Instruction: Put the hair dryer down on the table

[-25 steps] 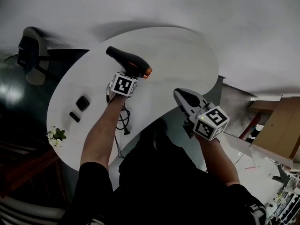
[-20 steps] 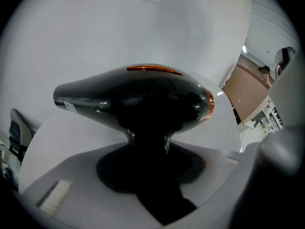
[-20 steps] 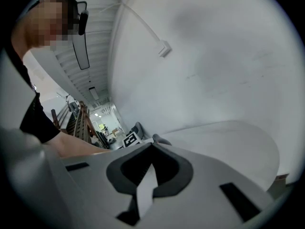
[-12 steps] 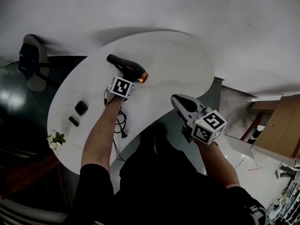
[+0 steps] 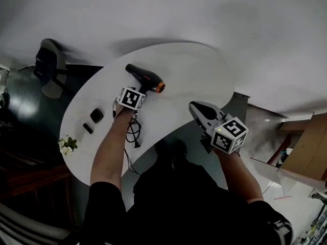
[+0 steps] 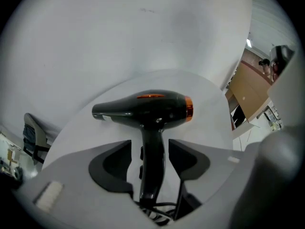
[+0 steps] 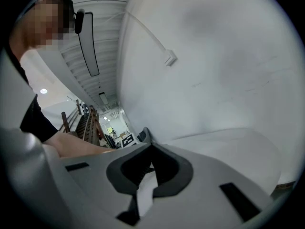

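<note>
Left gripper view: hair dryer (image 6: 143,109) lies on white table (image 5: 189,65), handle btw left gripper (image 6: 150,152) jaws. Jaws opening, pads clear of handle both sides. Cord (image 5: 134,131) trails twd table edge. Right gripper (image 7: 150,168) clenched, empty.

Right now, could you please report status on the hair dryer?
Left gripper opening, hair dryer loose between jaws, lying on table. Right gripper shut, empty. Cord coiled beside left forearm.
</note>
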### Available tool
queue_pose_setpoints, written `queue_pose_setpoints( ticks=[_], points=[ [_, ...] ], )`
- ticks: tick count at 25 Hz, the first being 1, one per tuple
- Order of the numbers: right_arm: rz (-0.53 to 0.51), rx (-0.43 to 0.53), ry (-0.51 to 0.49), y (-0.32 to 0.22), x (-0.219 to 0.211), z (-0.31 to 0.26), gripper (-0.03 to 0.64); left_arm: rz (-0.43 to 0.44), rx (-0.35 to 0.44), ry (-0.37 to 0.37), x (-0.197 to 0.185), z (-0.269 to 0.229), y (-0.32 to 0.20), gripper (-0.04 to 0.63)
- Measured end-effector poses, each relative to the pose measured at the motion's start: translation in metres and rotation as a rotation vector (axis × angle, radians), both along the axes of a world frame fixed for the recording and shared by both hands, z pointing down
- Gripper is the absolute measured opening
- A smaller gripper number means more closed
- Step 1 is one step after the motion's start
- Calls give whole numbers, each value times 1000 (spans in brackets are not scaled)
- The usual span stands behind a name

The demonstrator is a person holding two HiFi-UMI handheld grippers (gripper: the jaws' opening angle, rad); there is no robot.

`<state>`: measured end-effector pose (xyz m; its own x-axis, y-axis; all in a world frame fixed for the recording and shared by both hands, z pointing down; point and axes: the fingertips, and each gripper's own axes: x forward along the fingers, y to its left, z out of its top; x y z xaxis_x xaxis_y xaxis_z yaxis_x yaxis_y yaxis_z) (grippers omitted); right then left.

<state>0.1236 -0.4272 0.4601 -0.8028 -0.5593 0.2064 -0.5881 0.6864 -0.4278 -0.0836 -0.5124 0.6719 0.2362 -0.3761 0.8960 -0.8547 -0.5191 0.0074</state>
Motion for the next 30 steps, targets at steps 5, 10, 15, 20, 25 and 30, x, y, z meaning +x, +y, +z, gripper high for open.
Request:
queue_pose_setpoints(
  ticks=[5,10,15,20,25,30],
  points=[
    [-12,64,-29,-9,9,-29,12,-55,134,64,-9,-72,11,252],
    [-39,136,-57,-15,0,-64,12,-43,281,154,-10,-148,33,240],
    [-105,210,-71,-13,-39,-100,12,-88,429,227,-32,-212,56,173],
    [-156,267,-59,-2,-88,-121,12,-126,570,304,-63,-265,97,173],
    [-175,322,-52,9,-128,-137,12,-227,742,332,-108,-303,130,173],
    [-171,361,-50,22,-151,-149,12,-281,846,339,-139,-326,155,153]
  ],
)
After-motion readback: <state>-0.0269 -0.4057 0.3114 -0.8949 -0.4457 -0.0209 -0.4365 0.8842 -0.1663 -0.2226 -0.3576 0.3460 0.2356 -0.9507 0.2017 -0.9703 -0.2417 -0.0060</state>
